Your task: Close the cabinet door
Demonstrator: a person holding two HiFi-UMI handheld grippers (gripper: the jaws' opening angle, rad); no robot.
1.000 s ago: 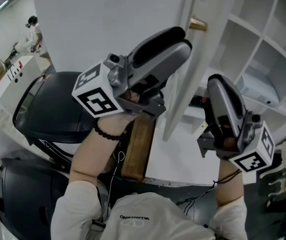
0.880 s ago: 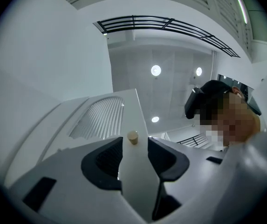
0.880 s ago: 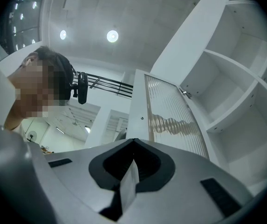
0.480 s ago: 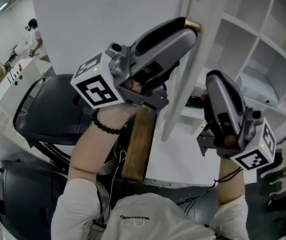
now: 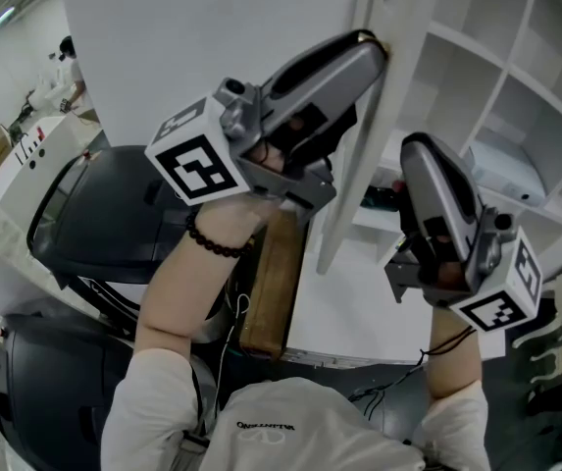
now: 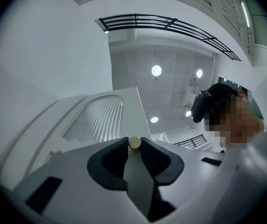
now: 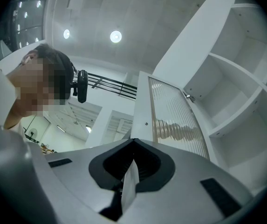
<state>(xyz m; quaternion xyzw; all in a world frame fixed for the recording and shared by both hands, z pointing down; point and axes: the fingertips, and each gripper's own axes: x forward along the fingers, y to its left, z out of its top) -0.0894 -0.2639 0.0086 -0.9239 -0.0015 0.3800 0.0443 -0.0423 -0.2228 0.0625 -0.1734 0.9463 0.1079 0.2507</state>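
Brass knob (image 6: 134,143) pinched in left gripper (image 6: 134,140), jaws just closed in — right gripper (image 7: 133,140) closed, empty

White sleeves (image 5: 153,410), bead bracelet (image 5: 216,246), grey left tool (image 6: 134,147)

Left gripper (image 5: 374,45) angling upward, jaws just closing, tips now pinching small round knob (image 6: 134,143). Right gripper (image 5: 420,155) pointing upward nearby, jaws lying together, holding nothing. Left forearm (image 5: 187,297) reaching up, beaded bracelet (image 5: 217,246) circling wrist; right forearm (image 5: 447,361) rising at right.
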